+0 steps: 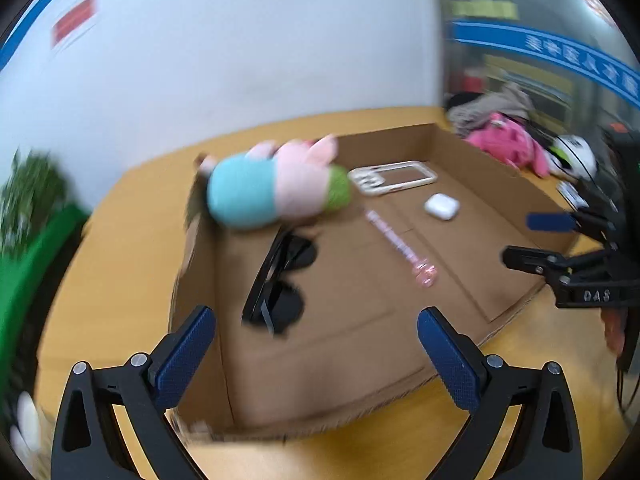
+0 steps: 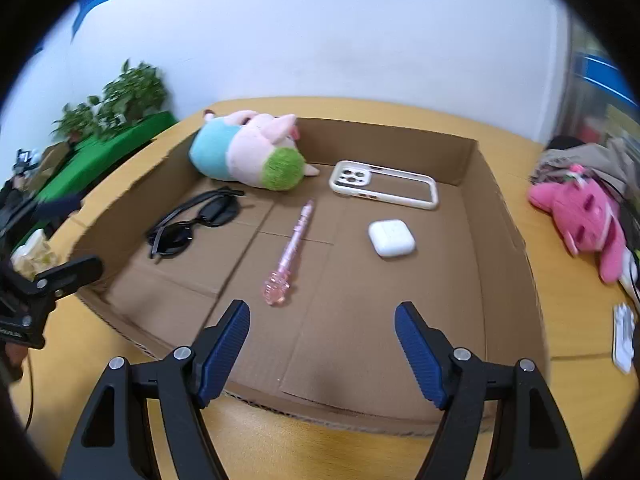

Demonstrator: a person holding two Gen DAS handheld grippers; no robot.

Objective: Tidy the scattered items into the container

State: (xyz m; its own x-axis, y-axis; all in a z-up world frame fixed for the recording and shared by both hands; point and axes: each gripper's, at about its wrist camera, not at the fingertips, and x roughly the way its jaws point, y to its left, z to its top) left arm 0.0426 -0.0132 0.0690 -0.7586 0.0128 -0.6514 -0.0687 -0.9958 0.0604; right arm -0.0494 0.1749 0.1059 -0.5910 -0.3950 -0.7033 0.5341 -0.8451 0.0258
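Both tongs, left gripper and right gripper, spread and empty over the cardboard box. Five items already inside ahead of them. Next, best to reach rightward for the pink plush beyond the right tongs, pinching its body squarely.

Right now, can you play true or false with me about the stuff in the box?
1. The sunglasses lie inside the cardboard box. True.
2. The pink pen is held by the right gripper. False: it lies on the box floor, and the jaws are open and empty.
3. The white earbud case sits on the phone case. False: they lie apart.
4. The plush toy rests in the box's far corner. True.
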